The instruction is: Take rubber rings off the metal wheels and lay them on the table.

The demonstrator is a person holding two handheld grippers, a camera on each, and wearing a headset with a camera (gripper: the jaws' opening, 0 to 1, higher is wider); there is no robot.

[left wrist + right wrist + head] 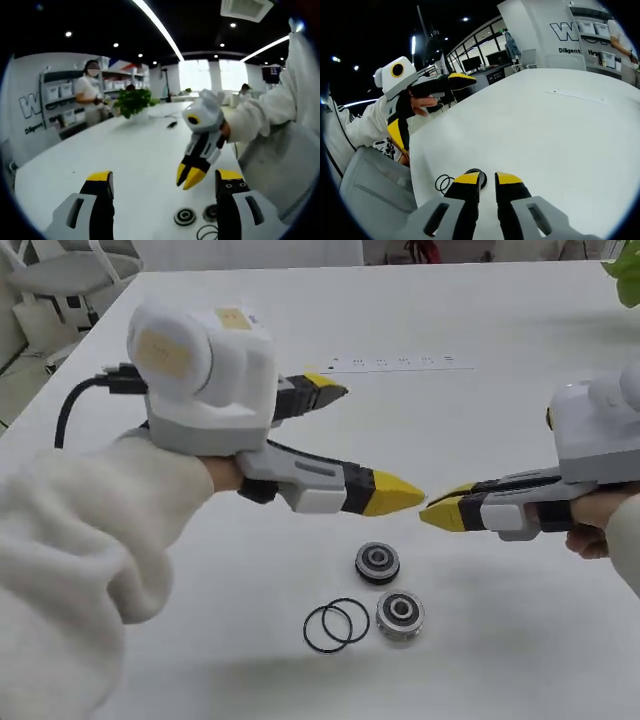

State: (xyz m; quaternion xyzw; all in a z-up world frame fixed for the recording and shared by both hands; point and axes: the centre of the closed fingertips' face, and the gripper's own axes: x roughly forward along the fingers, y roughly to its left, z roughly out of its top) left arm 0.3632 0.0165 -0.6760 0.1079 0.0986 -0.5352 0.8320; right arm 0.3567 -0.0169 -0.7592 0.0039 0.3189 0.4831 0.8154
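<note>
Two rubber rings (pixel 336 625) lay loose on the bench (pixel 480 390), at 9 o'clock of the near wheel (pixel 400 616). The far wheel (pixel 377 562), at 11 o'clock, looked dark-rimmed and perhaps still ringed. Above them the left tongs (pixel 383 445) were spread wide and the right tongs (pixel 440 512) pressed nearly together, both empty. We judged the next move: pin the far wheel and peel its ring. A plant (pixel 628 270) stood at 1 o'clock, well apart, and nothing blocked the way.

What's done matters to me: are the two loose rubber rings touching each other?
Touching: the head view shows the left ring overlapping the right ring.
</note>
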